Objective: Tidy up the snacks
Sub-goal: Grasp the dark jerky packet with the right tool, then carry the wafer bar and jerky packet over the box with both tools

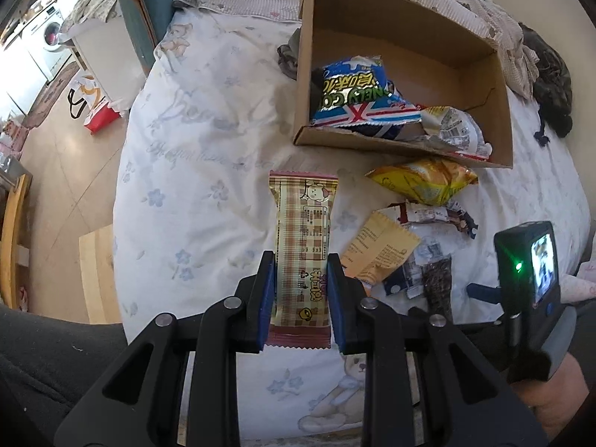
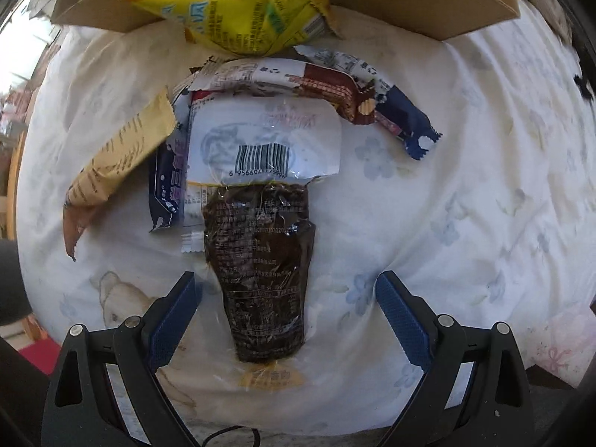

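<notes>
Snacks are only partly sorted: a couple sit in the cardboard box [image 1: 402, 52], the left hand-held gripper [image 1: 301, 298] pinches a plaid bar [image 1: 301, 246], the right hand-held gripper [image 2: 287, 320] straddles a dark packet [image 2: 264, 268] spread wide, several more lie on the bed [image 1: 193, 171].

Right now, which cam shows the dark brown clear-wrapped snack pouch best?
Right wrist. The dark brown clear-wrapped snack pouch lies centred and close, whole, printed text visible, between the right gripper's open jaws. Left wrist shows it only small and foreshortened at the pile's edge.
</notes>
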`<state>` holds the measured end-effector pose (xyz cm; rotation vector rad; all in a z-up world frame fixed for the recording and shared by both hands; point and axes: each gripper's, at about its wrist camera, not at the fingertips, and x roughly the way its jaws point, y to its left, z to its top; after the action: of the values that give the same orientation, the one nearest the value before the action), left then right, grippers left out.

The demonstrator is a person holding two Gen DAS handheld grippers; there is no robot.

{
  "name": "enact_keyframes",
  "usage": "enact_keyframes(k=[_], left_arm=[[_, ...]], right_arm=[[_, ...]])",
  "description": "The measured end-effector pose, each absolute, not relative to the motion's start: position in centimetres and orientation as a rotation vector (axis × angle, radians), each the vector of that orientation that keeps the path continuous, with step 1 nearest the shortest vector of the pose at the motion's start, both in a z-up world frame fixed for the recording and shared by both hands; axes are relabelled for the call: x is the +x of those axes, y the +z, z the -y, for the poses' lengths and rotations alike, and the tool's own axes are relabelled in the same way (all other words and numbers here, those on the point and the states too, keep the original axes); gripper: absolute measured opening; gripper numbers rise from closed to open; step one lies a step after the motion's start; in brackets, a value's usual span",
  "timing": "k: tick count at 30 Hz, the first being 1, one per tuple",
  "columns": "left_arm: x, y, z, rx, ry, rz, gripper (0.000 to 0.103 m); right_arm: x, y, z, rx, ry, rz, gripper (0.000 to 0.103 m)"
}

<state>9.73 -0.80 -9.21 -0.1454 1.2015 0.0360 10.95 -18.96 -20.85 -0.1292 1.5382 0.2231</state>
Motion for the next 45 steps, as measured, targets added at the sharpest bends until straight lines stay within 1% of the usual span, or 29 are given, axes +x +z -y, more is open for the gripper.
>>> enact_keyframes(k=[2, 4, 5, 7, 10, 19, 31, 33, 38, 42, 45], left_arm=[[9.8, -9.0, 0.8, -0.157, 0.032, -1.196, 0.023], [9.8, -8.9, 0.7, -0.163, 0.032, -1.192, 0.023], [9.8, -8.8, 0.7, -0.164, 0.033, -1.192, 0.023], [9.8, -8.9, 0.5, -0.169, 0.034, -1.194, 0.023], [9.7, -9.0, 0.2, -0.175, 0.043, -1.199, 0.023], [9.5, -9.2, 0.0, -0.159, 0.067, -1.193, 0.023], [9.3, -8.6, -0.1, -0.103, 0.107, -1.123, 0.022], [9.2, -8.2, -0.1, -0.100, 0.112, -1.098, 0.022], [9.8, -6.5, 0.3, -0.110, 0.090, -1.062, 0.022], [11.8, -4.0, 0.8, -0.108, 0.070, -1.005, 0.022], [13.8, -2.2, 1.4, -0.111, 0.042, -0.967, 0.023]], right_arm=[[10.7, -20.7, 19.0, -0.131, 0.234, -1.531, 0.087], [10.6, -20.3, 19.3, -0.119, 0.244, -1.517, 0.064], [10.5, -20.0, 19.6, -0.112, 0.242, -1.510, 0.061], [10.4, -19.4, 20.1, -0.083, 0.255, -1.498, 0.054], [10.1, -18.2, 20.3, -0.051, 0.264, -1.489, 0.052], [7.3, -14.8, 23.0, 0.091, 0.311, -1.445, 0.051], [6.3, -8.9, 24.2, 0.218, 0.429, -1.250, 0.051], [6.3, -8.0, 24.2, 0.240, 0.440, -1.210, 0.051], [9.5, -6.3, 23.5, 0.286, 0.442, -1.096, 0.051], [11.7, -4.5, 24.4, 0.329, 0.416, -1.020, 0.051], [13.2, -3.7, 25.2, 0.360, 0.398, -0.996, 0.051]])
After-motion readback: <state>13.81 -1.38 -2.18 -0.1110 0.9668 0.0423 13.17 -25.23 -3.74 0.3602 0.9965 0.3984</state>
